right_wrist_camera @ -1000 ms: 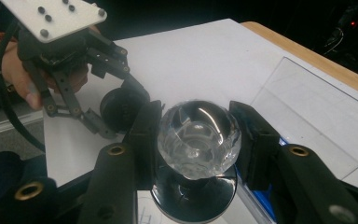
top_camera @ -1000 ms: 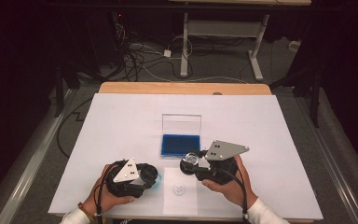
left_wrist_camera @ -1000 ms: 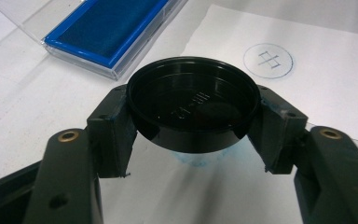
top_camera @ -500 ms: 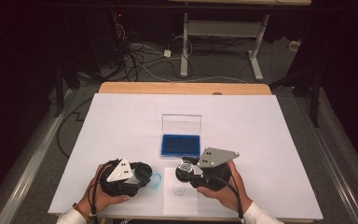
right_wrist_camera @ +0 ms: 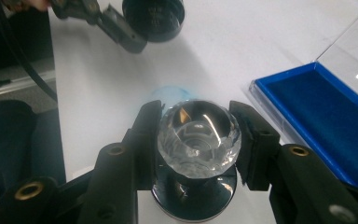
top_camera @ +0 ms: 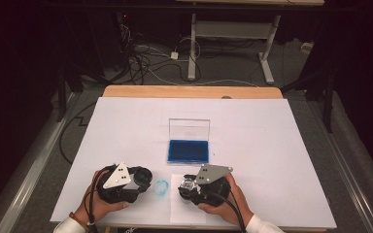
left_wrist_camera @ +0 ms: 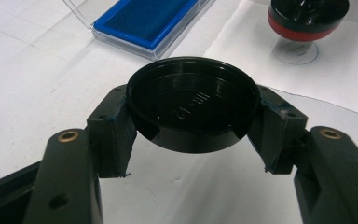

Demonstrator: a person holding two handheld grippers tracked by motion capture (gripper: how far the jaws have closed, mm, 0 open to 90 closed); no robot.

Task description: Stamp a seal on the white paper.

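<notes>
Near the front edge of the white table [top_camera: 272, 145], the right gripper [top_camera: 188, 187] has been brought back from beside the blue ink pad [top_camera: 188, 151] and is now placed over the small sheet of paper [top_camera: 187, 213]. One second ago it was seen close to the pad's open case, and half a second ago it was partway between the two. Its jaws are clamped on the clear faceted knob of the stamp [right_wrist_camera: 198, 133]. In the left gripper view the stamp's black and red body is seen directly above a circle outlined on the sheet, though whether its face is already pressed to the paper cannot be told. The left gripper [left_wrist_camera: 193, 126] has hardly been moved. Its jaws are closed on the rim of the round black cap [left_wrist_camera: 193, 105], which is held with its hollow side up just above the table, to the left of the sheet. A faint blue ring [top_camera: 161, 188] is seen on the table cover between the two grippers. From the move away from the pad it is judged that inking is finished and that the print is being made or is about to be. Firm, square pressure on the outlined circle is likely to be needed next, and the cap is kept ready for refitting.
</notes>
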